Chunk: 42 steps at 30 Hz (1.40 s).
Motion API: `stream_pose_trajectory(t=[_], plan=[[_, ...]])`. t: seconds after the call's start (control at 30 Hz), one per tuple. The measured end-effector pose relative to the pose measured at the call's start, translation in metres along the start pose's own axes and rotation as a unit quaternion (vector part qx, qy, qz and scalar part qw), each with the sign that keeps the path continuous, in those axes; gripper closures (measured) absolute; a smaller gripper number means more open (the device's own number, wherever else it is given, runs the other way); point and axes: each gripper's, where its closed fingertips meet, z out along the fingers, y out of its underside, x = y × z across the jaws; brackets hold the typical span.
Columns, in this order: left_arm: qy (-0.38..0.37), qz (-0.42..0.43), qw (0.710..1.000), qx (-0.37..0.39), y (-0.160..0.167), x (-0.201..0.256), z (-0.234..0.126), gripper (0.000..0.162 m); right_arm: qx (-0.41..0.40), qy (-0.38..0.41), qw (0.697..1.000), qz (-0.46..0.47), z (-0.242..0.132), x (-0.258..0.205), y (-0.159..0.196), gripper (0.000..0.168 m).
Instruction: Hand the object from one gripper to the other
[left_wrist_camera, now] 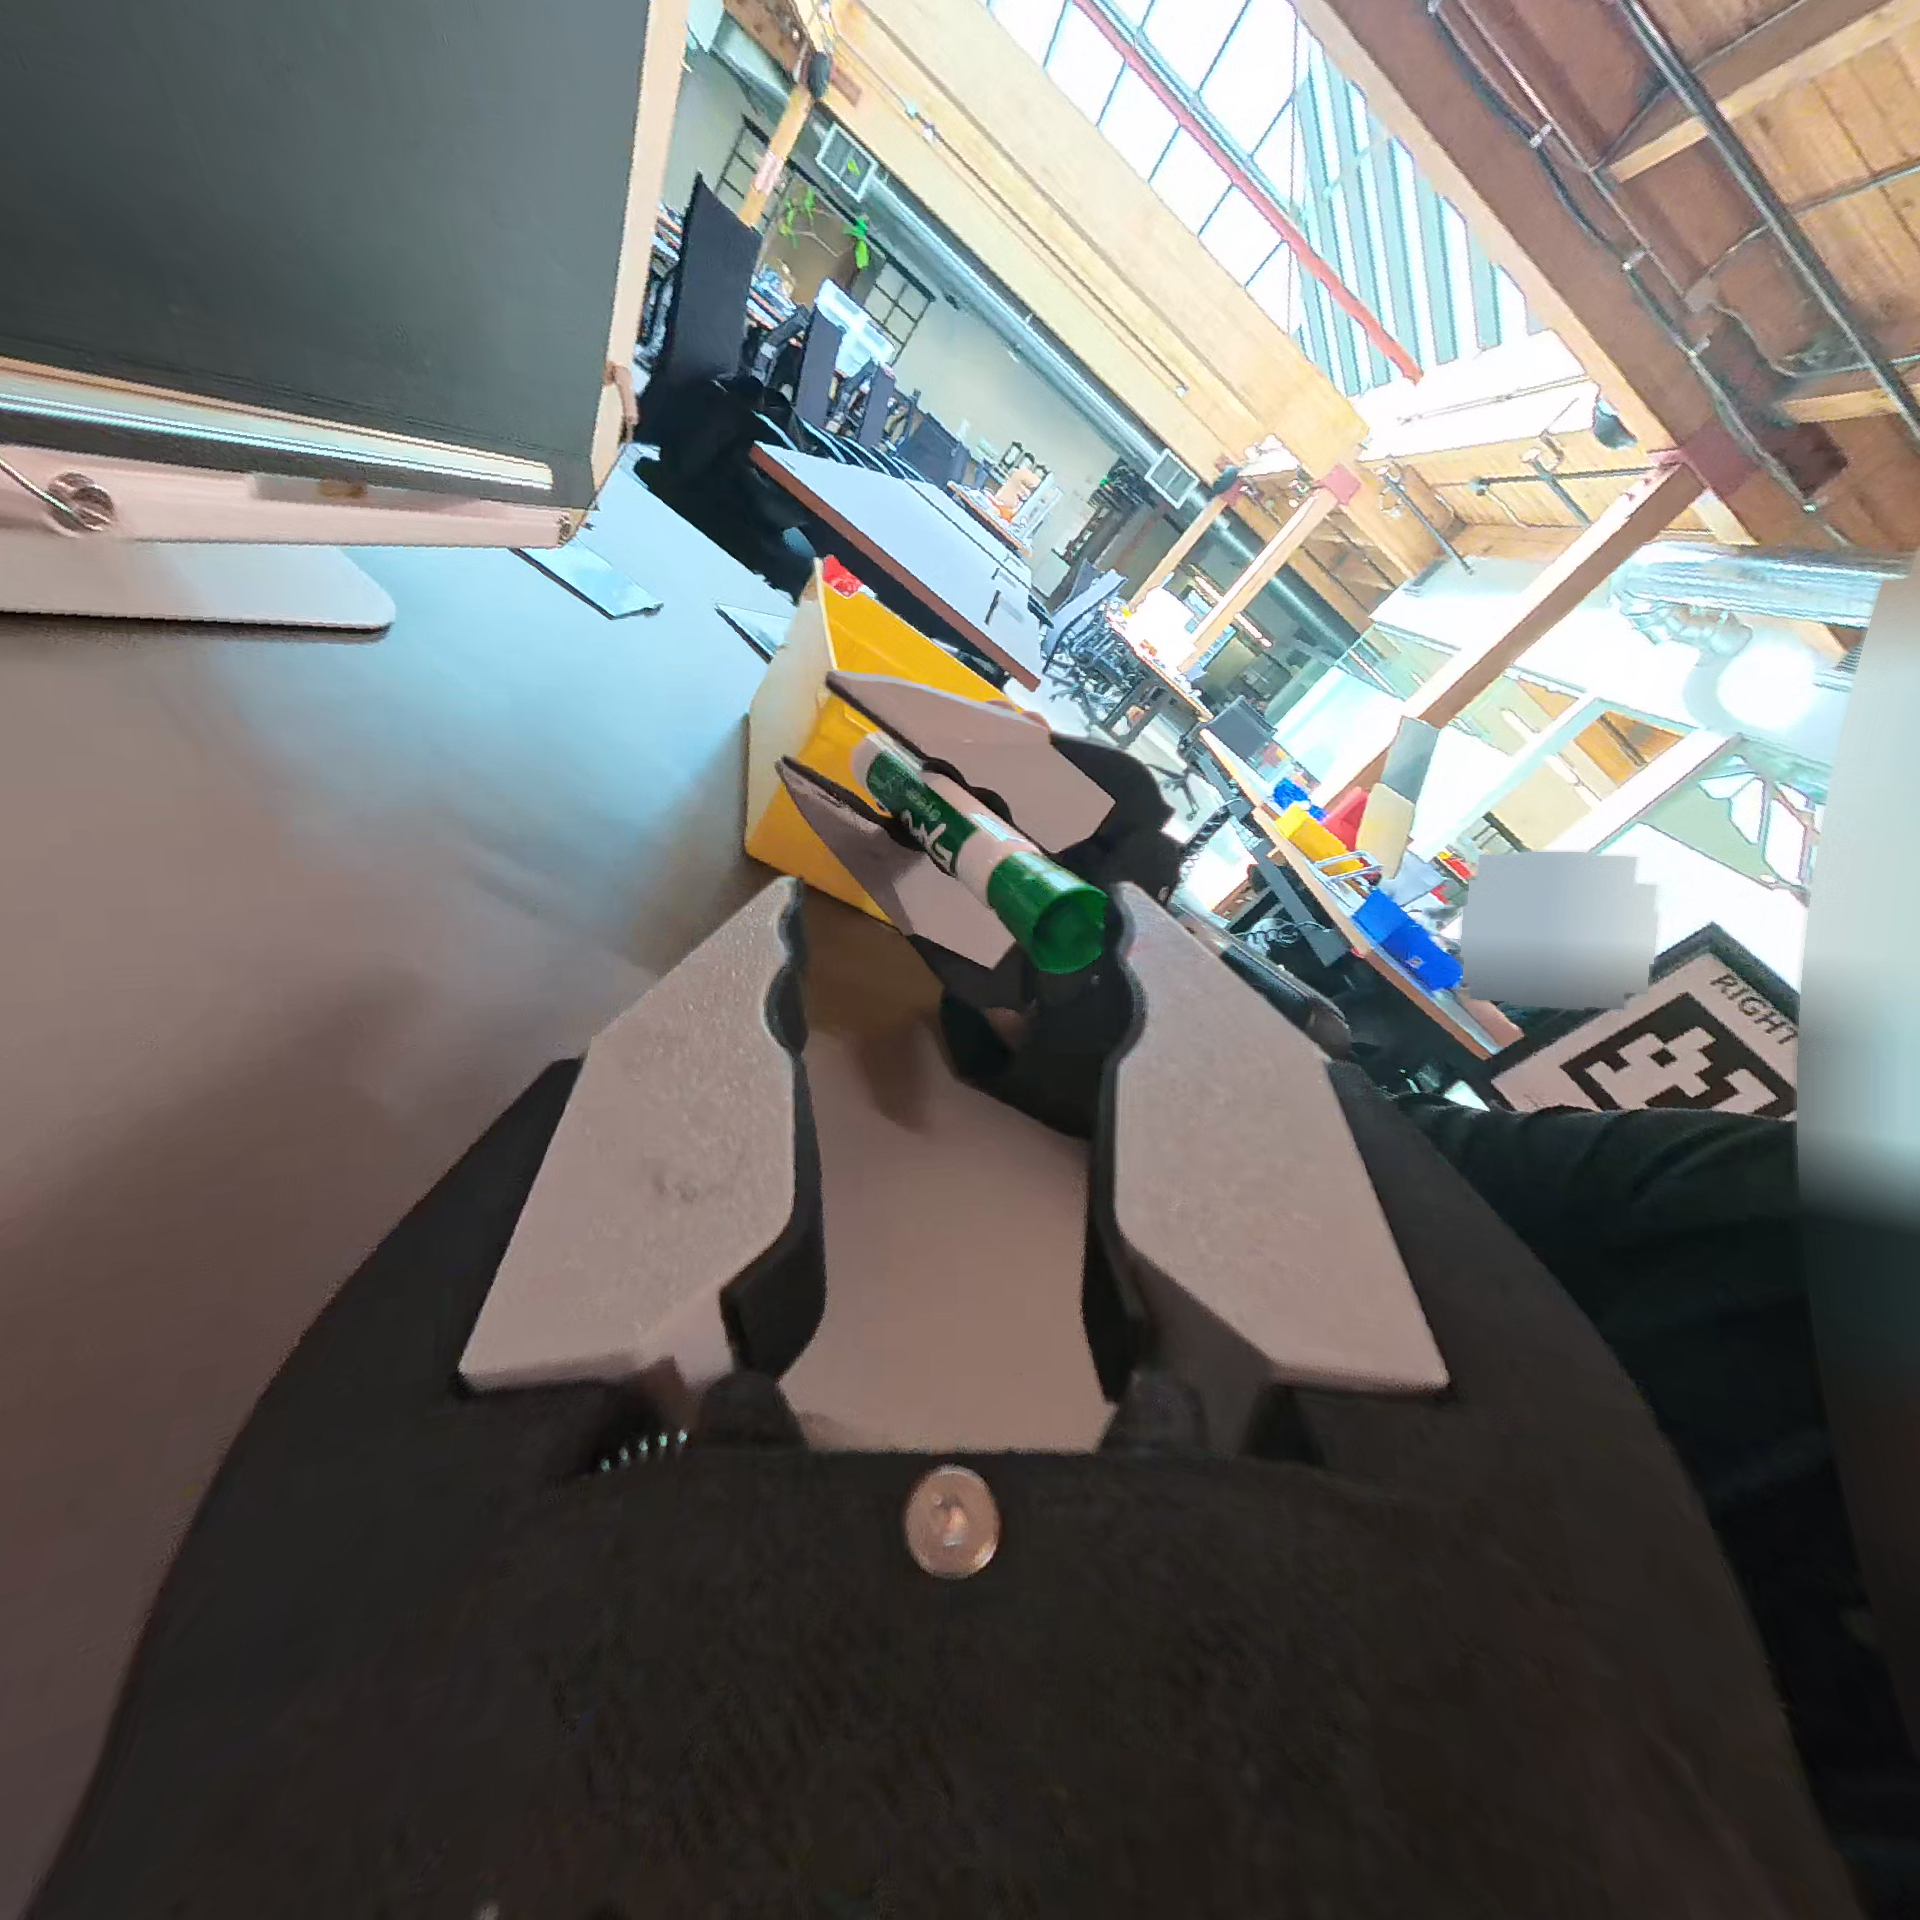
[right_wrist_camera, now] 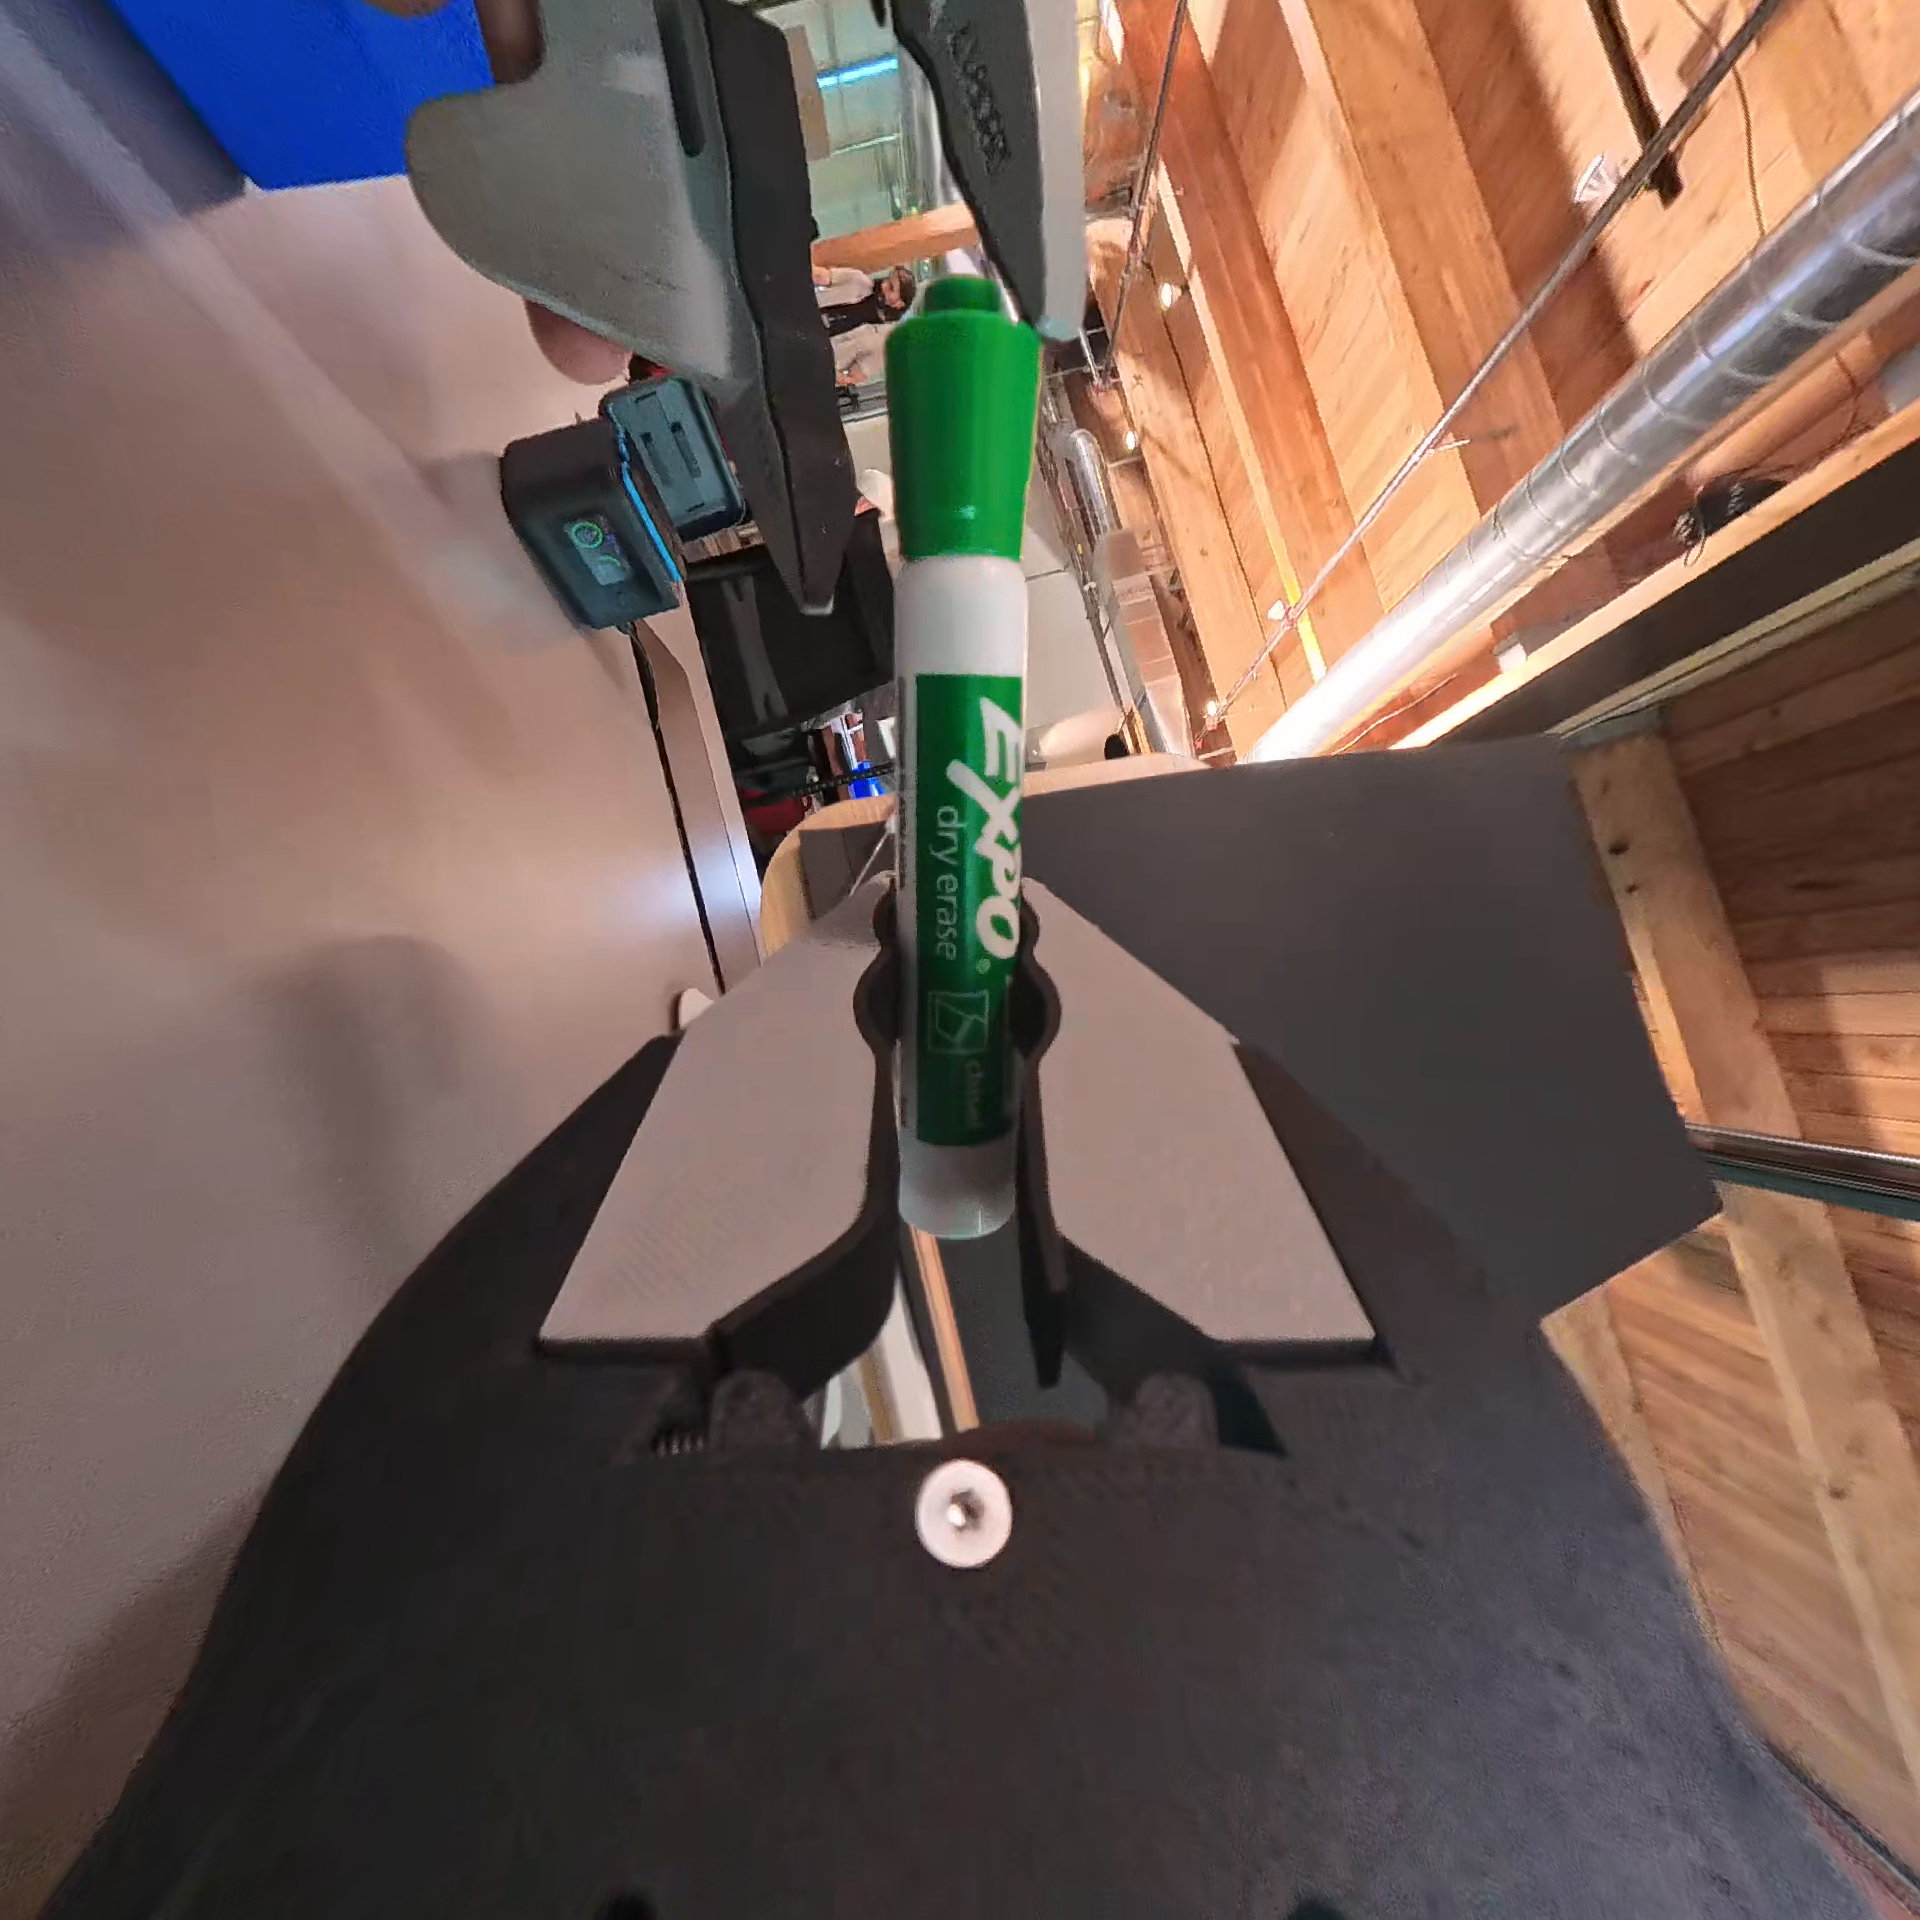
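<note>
A green and white dry-erase marker [right_wrist_camera: 961, 727] is clamped by its white barrel in my right gripper [right_wrist_camera: 961, 935], with the green cap pointing away from it. In the left wrist view the same marker [left_wrist_camera: 935, 821] sticks out of the right gripper [left_wrist_camera: 883, 800], and its cap end comes toward me. My left gripper [left_wrist_camera: 956, 914] is open, its jaws wide apart. The cap end sits right at its fingertips, close to the right-hand finger, and is not clamped. In the right wrist view the left gripper [right_wrist_camera: 925, 457] comes in from the top, one finger on each side of the cap.
A yellow bin [left_wrist_camera: 821, 727] stands on the grey table [left_wrist_camera: 312, 883] just behind the grippers. A monitor [left_wrist_camera: 312, 208] stands at the far left. A small black device with blue trim [right_wrist_camera: 613, 520] lies on the table. A person's dark sleeve [left_wrist_camera: 1610, 1195] is at the right. Across from one pair of fingers to the other is roughly 6 cm.
</note>
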Motion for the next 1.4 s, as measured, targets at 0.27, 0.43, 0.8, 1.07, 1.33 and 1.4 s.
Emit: stream_pose_trajectory(t=[0.27, 0.43, 0.8, 1.07, 1.33, 1.4], plan=[[0.038, -0.013, 0.998, -0.04, 0.018, 0.01, 0.016, 0.106, -0.003, 0.001, 1.0, -0.029, 0.001, 0.0, 0.006, 0.152], [0.086, -0.035, 0.995, -0.022, 0.014, 0.021, 0.015, 0.111, 0.001, -0.005, 0.997, -0.072, 0.002, -0.006, 0.003, 0.152], [0.047, -0.043, 0.996, -0.064, 0.031, 0.002, 0.02, 0.113, -0.003, 0.025, 0.987, -0.159, 0.001, -0.006, -0.003, 0.152], [0.069, -0.023, 0.987, -0.144, 0.066, 0.009, 0.038, 0.134, -0.004, 0.009, 0.982, -0.189, 0.002, -0.016, -0.005, 0.152], [-0.021, 0.009, 0.997, -0.071, 0.039, -0.029, 0.032, 0.147, -0.046, -0.008, 0.997, -0.055, 0.004, -0.006, 0.014, 0.131], [-0.058, 0.048, 0.996, -0.042, 0.027, -0.038, 0.028, 0.147, -0.044, -0.024, 0.998, 0.047, 0.001, -0.002, 0.016, 0.124]])
